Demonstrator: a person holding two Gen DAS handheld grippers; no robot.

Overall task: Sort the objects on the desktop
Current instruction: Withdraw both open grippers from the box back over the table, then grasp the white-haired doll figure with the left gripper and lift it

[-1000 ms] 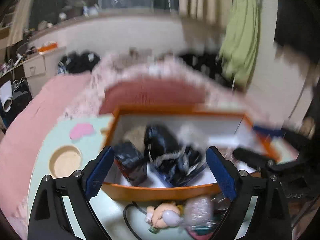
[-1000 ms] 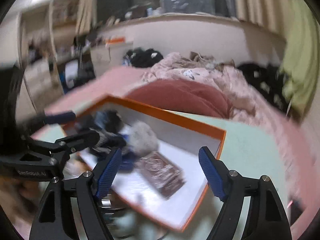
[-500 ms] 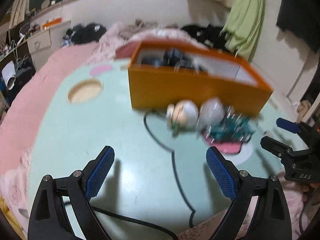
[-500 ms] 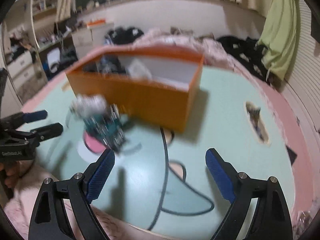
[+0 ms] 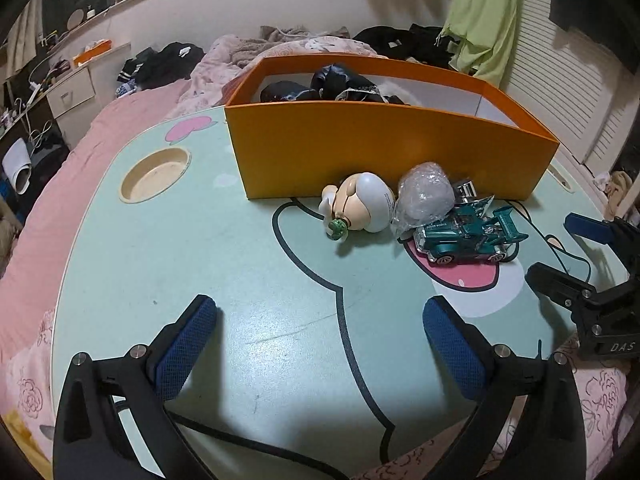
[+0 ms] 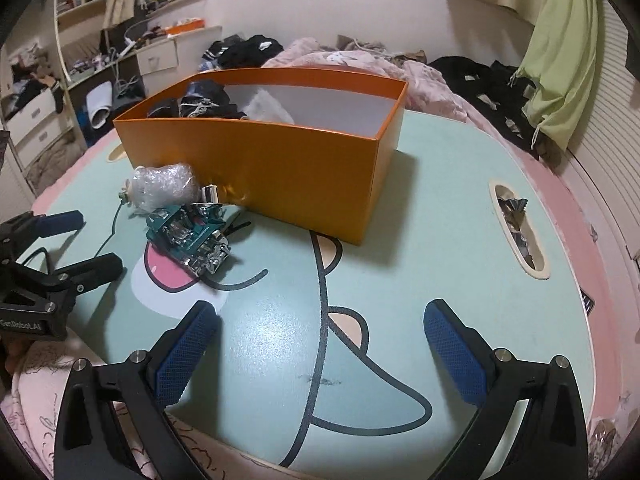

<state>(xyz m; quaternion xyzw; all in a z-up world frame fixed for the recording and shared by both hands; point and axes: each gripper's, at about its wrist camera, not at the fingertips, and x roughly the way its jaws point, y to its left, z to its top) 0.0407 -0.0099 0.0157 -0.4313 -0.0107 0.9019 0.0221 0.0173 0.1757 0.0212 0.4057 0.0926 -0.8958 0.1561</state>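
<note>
Lying well ahead of both opening, empty tools (image 5: 320, 320) (image 6: 322, 326), the toy car (image 5: 468, 240) touches nothing of either.

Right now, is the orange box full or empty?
Partly full. The orange box holds dark bundled items piled at one end, while the other end shows bare white floor and wall.

Orange box (image 5: 384, 148), teal toy car (image 5: 468, 236), mint table (image 5: 200, 264) printed with a black-lined cartoon — blue-padded tongs (image 5: 320, 332).
</note>
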